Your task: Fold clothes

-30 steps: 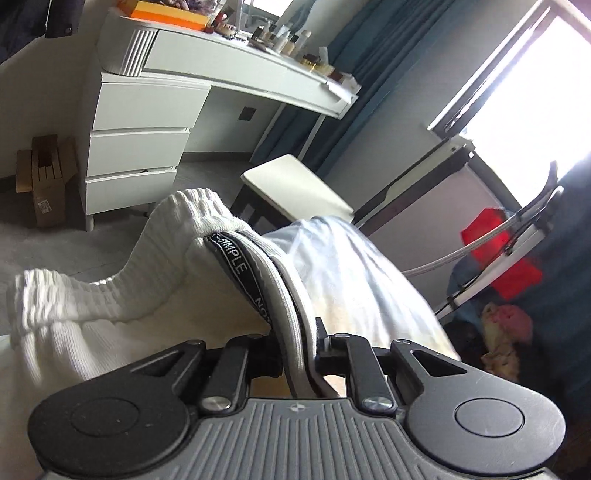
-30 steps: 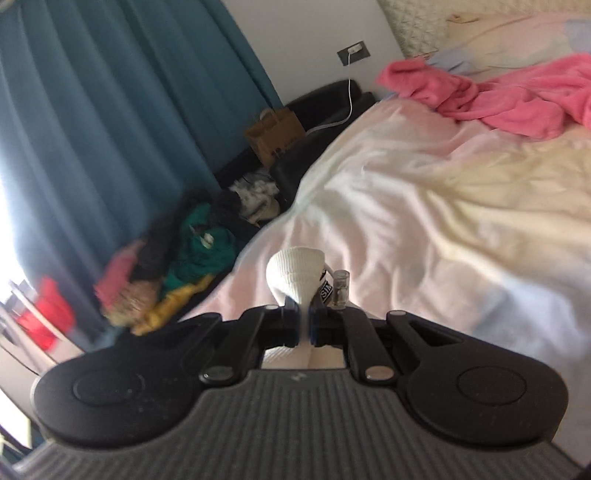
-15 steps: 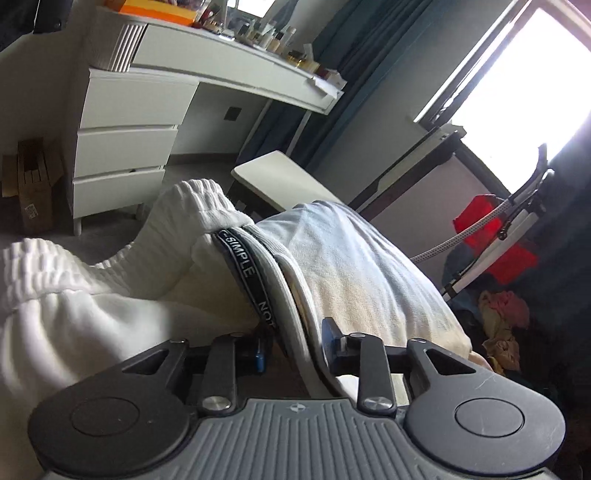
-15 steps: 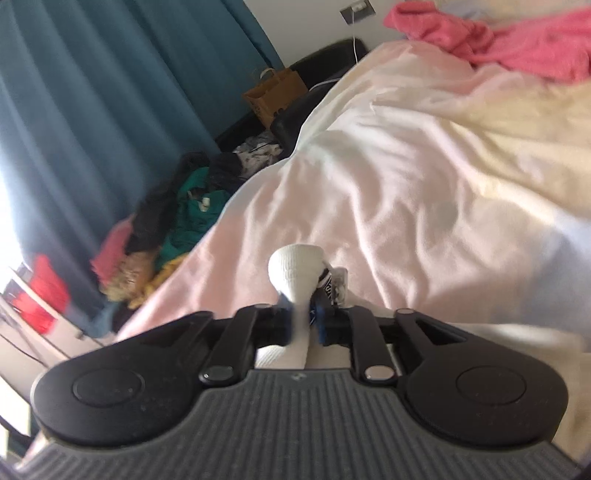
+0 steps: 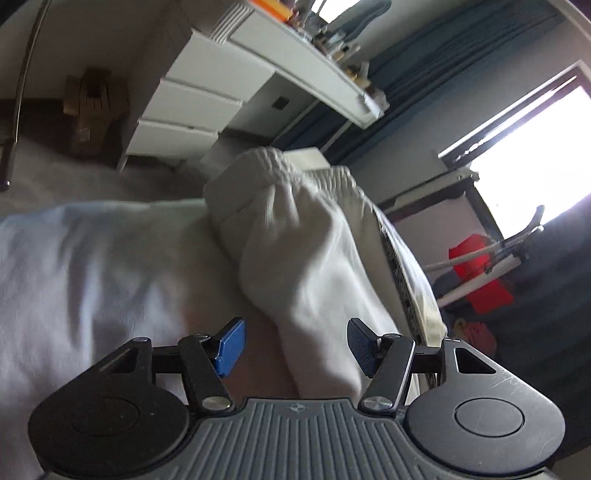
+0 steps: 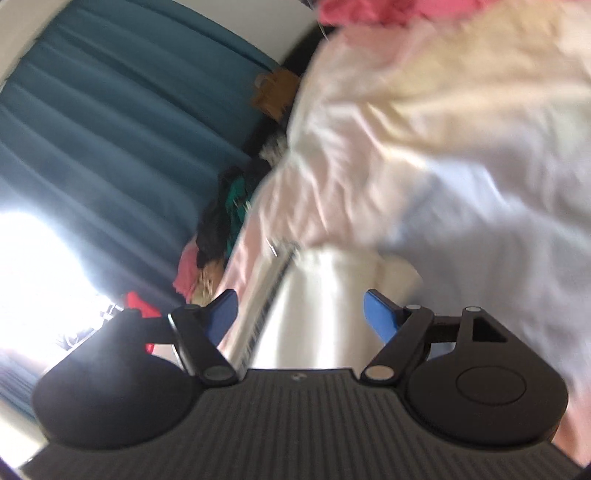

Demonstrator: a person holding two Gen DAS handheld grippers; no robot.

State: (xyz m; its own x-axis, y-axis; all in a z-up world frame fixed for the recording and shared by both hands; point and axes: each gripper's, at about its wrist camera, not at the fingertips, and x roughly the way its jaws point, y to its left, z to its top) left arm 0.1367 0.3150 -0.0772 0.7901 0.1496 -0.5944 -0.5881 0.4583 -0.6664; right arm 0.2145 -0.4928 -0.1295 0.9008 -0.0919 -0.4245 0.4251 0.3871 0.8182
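White ribbed trousers (image 5: 299,254) with a gathered cuff and a black lettered side stripe lie bunched on the bed sheet (image 5: 92,258). My left gripper (image 5: 293,345) is open; the fabric lies between its blue pads (image 5: 231,345) without being pinched. In the blurred right wrist view the same white garment (image 6: 314,314) with its striped band lies between the open right gripper (image 6: 301,314) and its blue pads (image 6: 378,314).
A white dressing table with drawers (image 5: 192,99) and a stool stand beyond the bed. A window (image 5: 535,144), a rack and red items (image 5: 480,273) are at right. Blue curtains (image 6: 110,147), a clothes pile (image 6: 221,221) and a pink garment (image 6: 369,11) surround the bed.
Both grippers have opened and let go of the white trousers, which now lie loose on the bed. Both views have tilted and the right one is blurred with motion.
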